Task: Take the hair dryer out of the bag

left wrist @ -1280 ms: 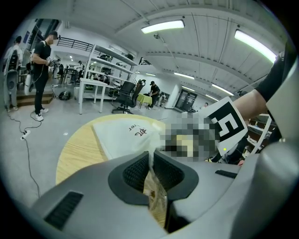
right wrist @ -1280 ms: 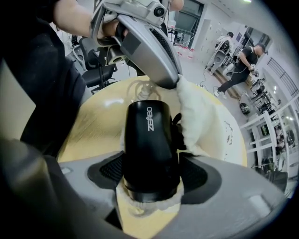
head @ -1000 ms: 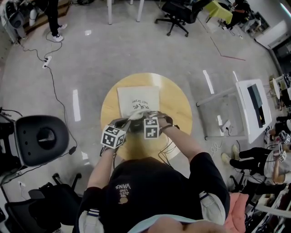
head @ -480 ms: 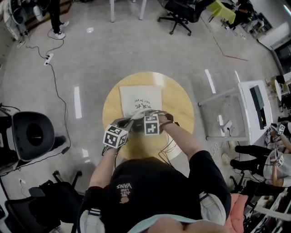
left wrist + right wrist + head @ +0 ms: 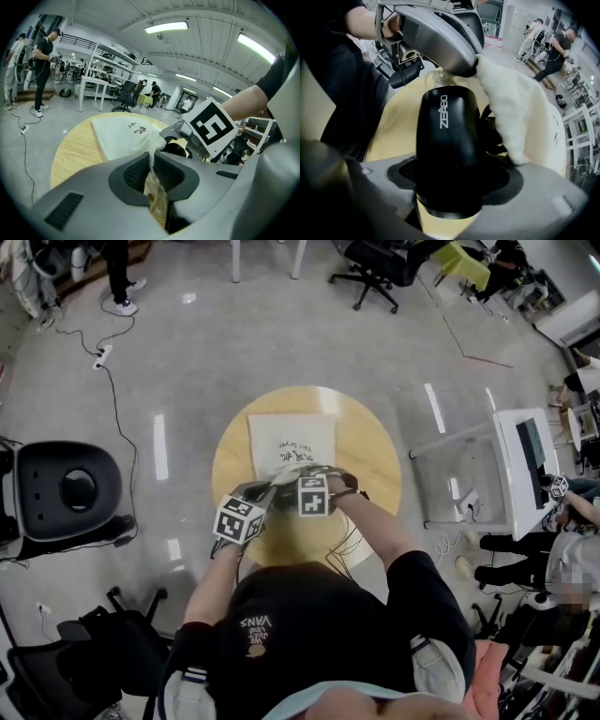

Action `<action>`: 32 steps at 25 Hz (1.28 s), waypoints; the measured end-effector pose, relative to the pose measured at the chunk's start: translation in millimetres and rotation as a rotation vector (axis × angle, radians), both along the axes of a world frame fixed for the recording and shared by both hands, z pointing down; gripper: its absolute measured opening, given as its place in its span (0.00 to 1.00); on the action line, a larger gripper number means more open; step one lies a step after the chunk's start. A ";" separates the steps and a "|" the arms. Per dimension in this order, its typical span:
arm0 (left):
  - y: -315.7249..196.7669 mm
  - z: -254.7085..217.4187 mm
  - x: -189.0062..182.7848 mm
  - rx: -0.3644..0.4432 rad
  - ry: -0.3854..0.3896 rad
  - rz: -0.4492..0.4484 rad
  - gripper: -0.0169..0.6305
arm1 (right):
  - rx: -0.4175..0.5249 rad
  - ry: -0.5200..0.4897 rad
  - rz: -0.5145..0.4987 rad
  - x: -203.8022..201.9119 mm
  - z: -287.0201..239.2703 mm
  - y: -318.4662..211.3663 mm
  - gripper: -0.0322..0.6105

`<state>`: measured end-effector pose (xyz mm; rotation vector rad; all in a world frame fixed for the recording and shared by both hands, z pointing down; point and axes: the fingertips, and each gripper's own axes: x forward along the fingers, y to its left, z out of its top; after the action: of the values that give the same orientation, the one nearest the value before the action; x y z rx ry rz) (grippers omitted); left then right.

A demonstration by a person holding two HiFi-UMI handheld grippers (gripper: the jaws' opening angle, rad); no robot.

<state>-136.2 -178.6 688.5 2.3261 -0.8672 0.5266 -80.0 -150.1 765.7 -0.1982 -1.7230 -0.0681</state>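
A white cloth bag (image 5: 291,442) with dark print lies on the round wooden table (image 5: 370,451). My left gripper (image 5: 152,171) is shut on the bag's near edge and holds the cloth pinched between its pads. The black hair dryer (image 5: 445,136) sticks out of the bag's mouth, and my right gripper (image 5: 447,183) is shut on its barrel. In the right gripper view the left gripper (image 5: 440,33) hangs above the dryer, with the bag (image 5: 506,108) bunched at the right. In the head view both marker cubes sit close together at the bag's near end.
A black office chair (image 5: 66,493) stands to the left of the table, and a white desk (image 5: 525,456) to the right. A cable (image 5: 112,409) runs over the floor at the left. More chairs (image 5: 370,268) and people are at the back.
Both grippers, the bag and the dryer have kept their places. The black chair at the left has shifted further left and up in the picture.
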 end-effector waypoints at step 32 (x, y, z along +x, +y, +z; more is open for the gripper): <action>-0.3 0.7 -7.1 0.004 -0.011 -0.025 0.09 | -0.044 -0.061 0.043 -8.7 -19.7 2.6 0.60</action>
<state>-143.3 -178.9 689.2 2.3151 -0.9017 0.5285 -88.7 -147.5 746.0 -0.1932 -1.7899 -0.0050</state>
